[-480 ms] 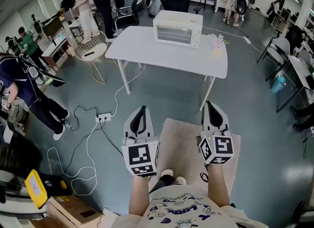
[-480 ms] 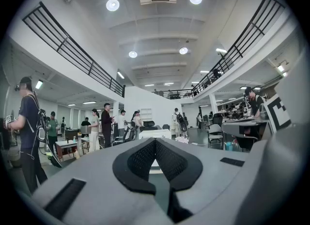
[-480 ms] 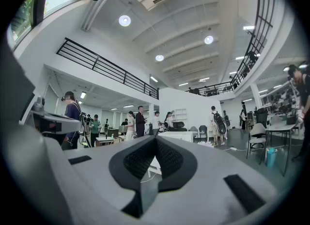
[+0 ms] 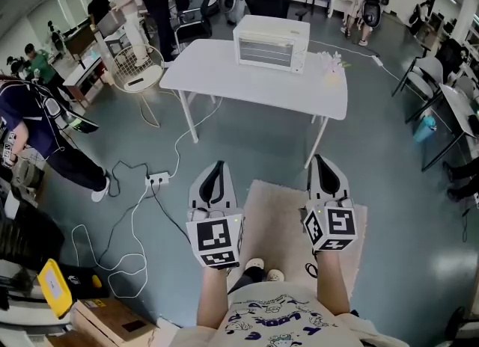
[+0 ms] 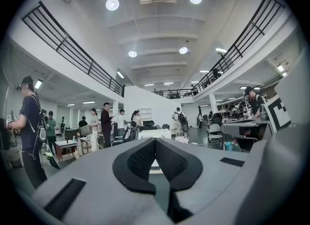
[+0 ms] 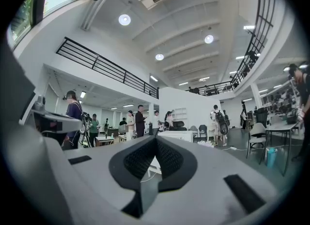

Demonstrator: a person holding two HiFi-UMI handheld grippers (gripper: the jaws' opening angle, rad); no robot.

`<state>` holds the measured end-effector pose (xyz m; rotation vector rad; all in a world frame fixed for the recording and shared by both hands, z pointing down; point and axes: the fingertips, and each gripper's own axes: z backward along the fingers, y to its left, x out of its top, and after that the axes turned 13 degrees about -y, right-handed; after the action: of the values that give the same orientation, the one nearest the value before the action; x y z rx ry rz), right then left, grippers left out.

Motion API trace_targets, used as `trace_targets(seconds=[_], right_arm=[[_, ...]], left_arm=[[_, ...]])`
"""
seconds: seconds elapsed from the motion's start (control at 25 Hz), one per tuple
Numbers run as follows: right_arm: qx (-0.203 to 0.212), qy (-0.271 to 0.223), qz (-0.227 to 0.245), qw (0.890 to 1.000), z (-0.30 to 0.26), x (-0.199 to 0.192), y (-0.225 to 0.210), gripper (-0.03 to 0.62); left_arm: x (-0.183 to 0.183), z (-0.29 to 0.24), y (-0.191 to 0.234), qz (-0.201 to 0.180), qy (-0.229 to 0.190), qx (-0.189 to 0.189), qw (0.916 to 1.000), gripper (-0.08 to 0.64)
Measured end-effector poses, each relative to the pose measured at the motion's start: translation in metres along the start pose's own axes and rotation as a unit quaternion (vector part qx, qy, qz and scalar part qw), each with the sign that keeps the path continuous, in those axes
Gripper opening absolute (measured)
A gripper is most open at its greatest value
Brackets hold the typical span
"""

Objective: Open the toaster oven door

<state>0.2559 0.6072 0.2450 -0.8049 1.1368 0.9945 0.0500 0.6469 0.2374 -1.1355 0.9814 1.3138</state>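
Hovering well apart from toaster oven (image 4: 271, 43) — left gripper (image 4: 218, 166), right gripper (image 4: 323, 159) both pressed together, empty

Toaster oven (image 4: 271, 43) on table (image 4: 224, 76), toward far edge; flowers (image 4: 331, 63) just right of it. Rug (image 4: 273, 218) before table; power strip (image 4: 158, 179) on floor (image 4: 254, 140), left of rug.

1. The head view looks steeply down from above the person (image 4: 278, 321), with the toaster oven (image 4: 271, 43) far ahead at the top.
2. Cameras on the left hand-held gripper (image 4: 218, 166) and right hand-held gripper (image 4: 323, 160) look level toward the toaster oven from well away.
3. All three views share the toaster oven on its surface (image 4: 217, 76).
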Motion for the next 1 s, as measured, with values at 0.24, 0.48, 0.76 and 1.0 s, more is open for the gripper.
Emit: trace_targets(seconds=[0.24,0.48,0.76,1.0], right_arm=[[-0.003,0.004,-0.005,1.0,-0.008,-0.011,0.005,-0.002],[-0.002,0.014,-0.015,1.0,-0.019,-0.026,0.019,-0.002],[-0.007,0.018,-0.02,1.0,-0.035,-0.038,0.038,-0.002],[-0.011,0.023,-0.023,0.999,-0.049,-0.047,0.043,-0.002]], left_arm=[[0.001,-0.01,0.017,-0.004,-0.016,0.034,0.9993,0.005],[-0.001,-0.023,0.032,0.013,-0.026,0.041,0.9987,0.069],[-0.005,-0.037,0.061,0.028,-0.029,0.034,0.9986,0.13],[-0.016,-0.046,0.079,0.029,-0.02,0.039,0.9986,0.13]])
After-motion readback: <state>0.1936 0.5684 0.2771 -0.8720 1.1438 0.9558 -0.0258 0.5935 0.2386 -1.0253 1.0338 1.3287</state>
